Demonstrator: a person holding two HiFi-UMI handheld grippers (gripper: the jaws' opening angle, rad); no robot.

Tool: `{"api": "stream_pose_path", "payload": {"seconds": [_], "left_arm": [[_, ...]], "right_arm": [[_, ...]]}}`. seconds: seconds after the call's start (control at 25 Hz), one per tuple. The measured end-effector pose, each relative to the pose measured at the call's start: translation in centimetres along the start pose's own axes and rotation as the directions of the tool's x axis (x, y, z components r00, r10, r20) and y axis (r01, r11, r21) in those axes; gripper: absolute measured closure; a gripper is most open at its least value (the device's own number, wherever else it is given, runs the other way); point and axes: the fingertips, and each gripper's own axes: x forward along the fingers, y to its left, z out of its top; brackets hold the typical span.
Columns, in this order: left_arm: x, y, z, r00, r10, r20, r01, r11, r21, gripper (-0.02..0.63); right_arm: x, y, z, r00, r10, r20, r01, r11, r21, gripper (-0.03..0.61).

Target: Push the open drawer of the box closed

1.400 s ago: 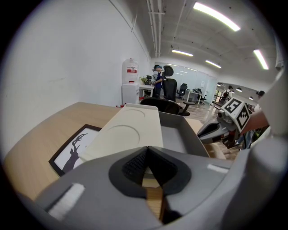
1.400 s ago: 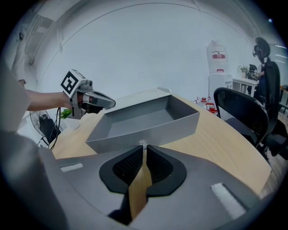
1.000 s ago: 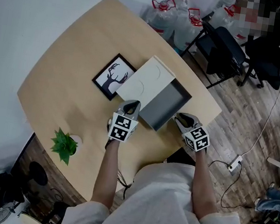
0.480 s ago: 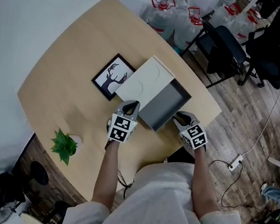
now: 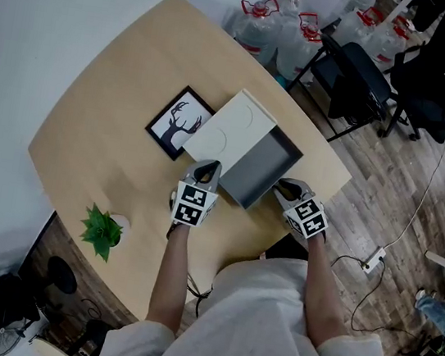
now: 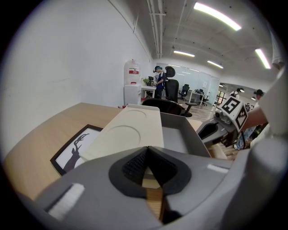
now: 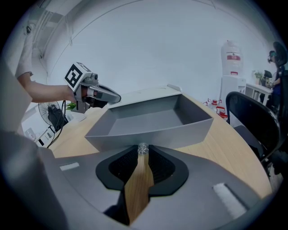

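Observation:
A flat white box (image 5: 228, 130) lies on the round wooden table (image 5: 110, 98), its grey drawer (image 5: 265, 169) pulled out toward the table's right edge. In the right gripper view the drawer's front wall (image 7: 148, 134) stands right before my right gripper (image 7: 143, 150), whose jaws are shut with the tips against a small clear knob (image 7: 143, 147) on that wall. My left gripper (image 5: 211, 165) is shut at the near corner of the box, empty, with the box lid (image 6: 130, 132) just ahead of it.
A framed deer picture (image 5: 179, 122) lies left of the box. A small potted plant (image 5: 102, 227) sits at the near left. Beyond the table's far edge stand water jugs (image 5: 270, 24) and black office chairs (image 5: 355, 77).
My right gripper has edged a little left, in against the drawer's front. The drawer and my left gripper have hardly shifted.

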Motion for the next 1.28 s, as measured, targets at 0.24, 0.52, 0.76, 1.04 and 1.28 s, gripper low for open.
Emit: {"api": "stream_pose_path", "payload": {"seconds": [0.24, 0.52, 0.76, 1.04, 1.28], "left_arm": [[0.4, 0.6, -0.8, 1.0, 0.018, 0.0, -0.018, 1.0, 0.022, 0.56], [0.5, 0.5, -1.1, 1.0, 0.015, -0.001, -0.015, 1.0, 0.021, 0.56], [0.4, 0.5, -1.0, 1.0, 0.017, 0.002, -0.017, 1.0, 0.016, 0.56], [0.4, 0.4, -0.6, 1.0, 0.01, 0.01, -0.01, 1.0, 0.006, 0.56], [0.5, 0.6, -0.6, 1.0, 0.005, 0.017, -0.004, 1.0, -0.005, 0.56]], "right_arm": [[-0.2, 0.0, 0.3, 1.0, -0.003, 0.017, 0.003, 1.0, -0.011, 0.505], [-0.1, 0.1, 0.9, 0.999, -0.004, 0.035, 0.005, 1.0, -0.008, 0.505], [0.1, 0.2, 0.8, 1.0, -0.005, 0.024, 0.006, 1.0, -0.011, 0.505], [0.5, 0.0, 1.4, 1.0, 0.0, 0.03, 0.0, 1.0, -0.007, 0.505], [1.0, 0.2, 1.9, 0.999, 0.009, 0.034, -0.009, 1.0, -0.003, 0.505]]}}
